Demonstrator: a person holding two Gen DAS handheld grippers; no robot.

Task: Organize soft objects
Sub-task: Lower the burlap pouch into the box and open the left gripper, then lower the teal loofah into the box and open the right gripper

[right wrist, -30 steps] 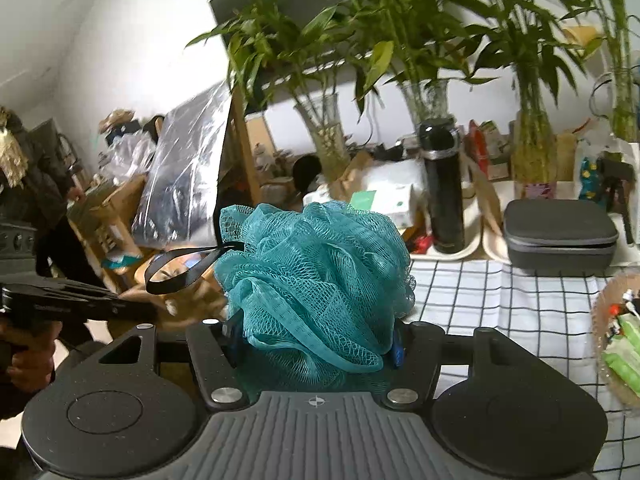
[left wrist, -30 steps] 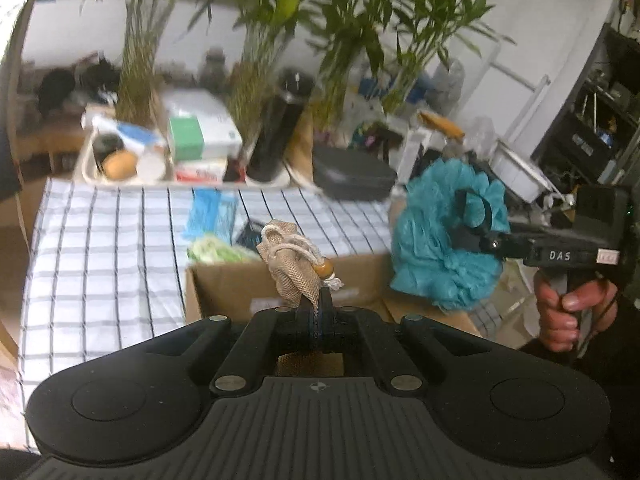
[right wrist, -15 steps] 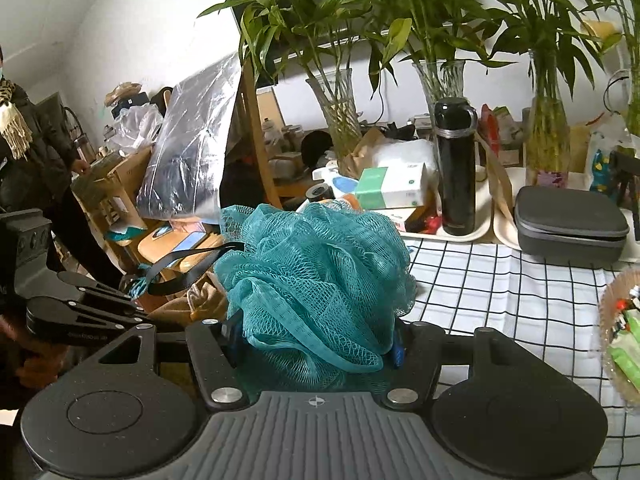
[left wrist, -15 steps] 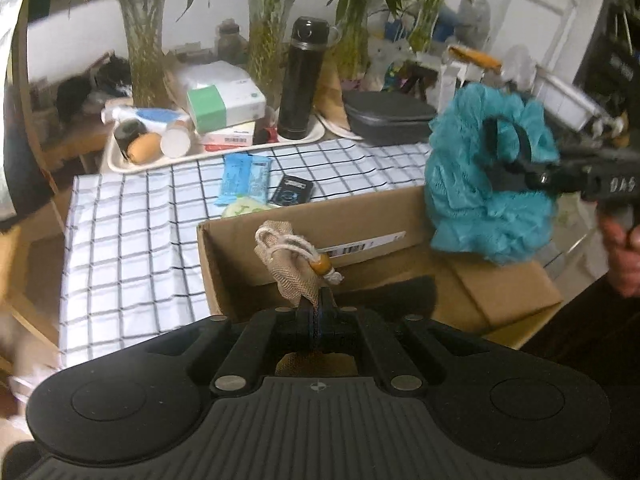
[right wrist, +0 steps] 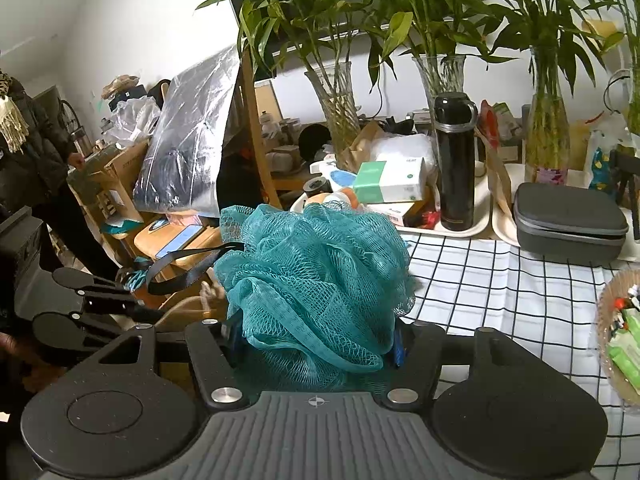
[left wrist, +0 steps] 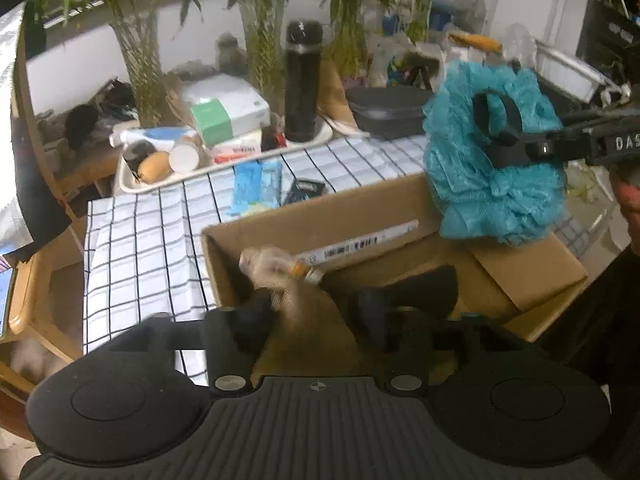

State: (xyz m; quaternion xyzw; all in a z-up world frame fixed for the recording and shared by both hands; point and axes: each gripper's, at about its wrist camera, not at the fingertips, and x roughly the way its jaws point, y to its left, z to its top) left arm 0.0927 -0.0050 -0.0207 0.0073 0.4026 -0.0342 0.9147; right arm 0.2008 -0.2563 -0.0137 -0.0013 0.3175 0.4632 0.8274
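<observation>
While your left gripper [left wrist: 316, 312] is hanging over the open cardboard box [left wrist: 520, 276], its jaws have just been opening, and the small burlap pouch [left wrist: 296, 292] is sitting between them, blurred, leaning on the left finger [left wrist: 256, 320] and clear of the right one. You are no longer clamping it. The pouch's drawstring and its orange bead [left wrist: 298, 269] are pointing ahead of the tool, toward the box's far wall. Beyond that wall the checked tablecloth [left wrist: 136, 248] is spreading out, with two blue packets [left wrist: 256, 186] lying on it.

To the right of that tool and higher, your right gripper [right wrist: 316, 340] is gripping the teal mesh bath pouf [right wrist: 316, 280], both fingers pressing into its netting. The pouf is hanging above the box's right flap, not touching the cardboard. Its black strap loop [right wrist: 188, 268] is sticking out to the left of the tool. Ahead of the right gripper a black flask [right wrist: 456, 160] is standing upright on a white tray [right wrist: 476, 220].
</observation>
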